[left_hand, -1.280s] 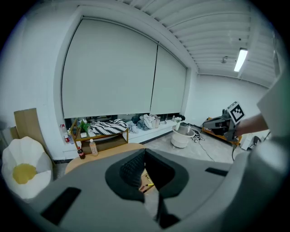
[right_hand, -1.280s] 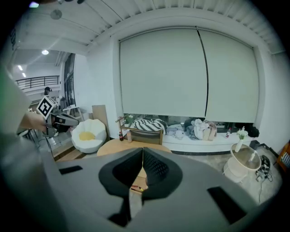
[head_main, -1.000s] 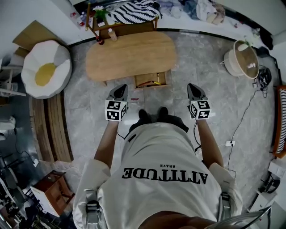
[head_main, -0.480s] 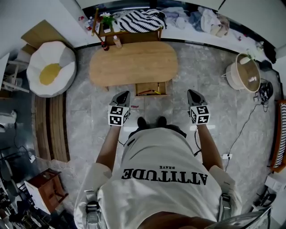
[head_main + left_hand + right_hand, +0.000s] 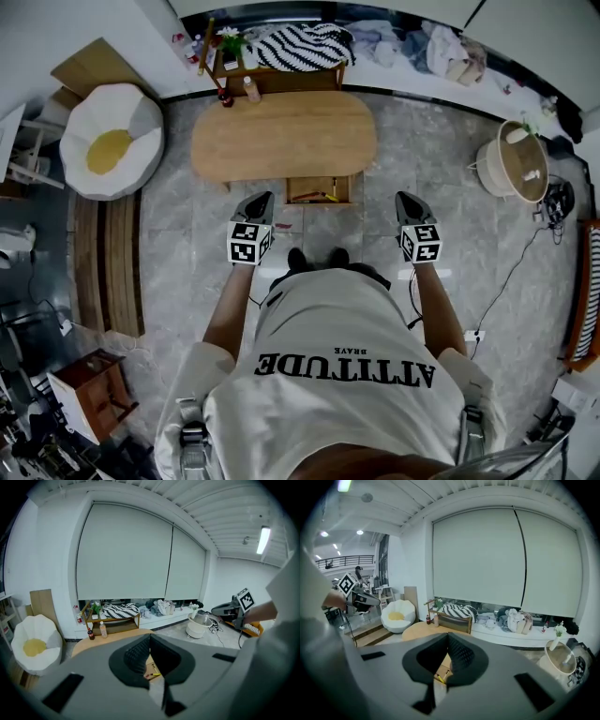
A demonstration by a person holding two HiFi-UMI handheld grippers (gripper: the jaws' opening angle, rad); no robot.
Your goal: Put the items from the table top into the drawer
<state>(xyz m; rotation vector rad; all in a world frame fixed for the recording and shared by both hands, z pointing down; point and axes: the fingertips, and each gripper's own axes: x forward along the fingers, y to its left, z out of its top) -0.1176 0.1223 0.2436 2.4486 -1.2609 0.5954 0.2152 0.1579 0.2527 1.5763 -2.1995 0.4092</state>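
Note:
An oval wooden table stands ahead of me, its top bare across the middle. Under its near edge a small drawer is pulled out, with a yellow pen and other small items inside. My left gripper hovers just left of the drawer, shut and holding nothing. My right gripper hovers to the drawer's right, also shut and holding nothing. A dark cola bottle and a pale bottle stand by the table's far left edge; I cannot tell whether they are on it.
A wooden shelf with a striped cushion and a plant stands behind the table. A white and yellow beanbag lies at the left. A round basket and cables on the floor are at the right. Clothes pile along the far wall.
The head view has shifted a little, so the table sits lower in frame. Both grippers stay shut at either side of the drawer; the right one drifted slightly.

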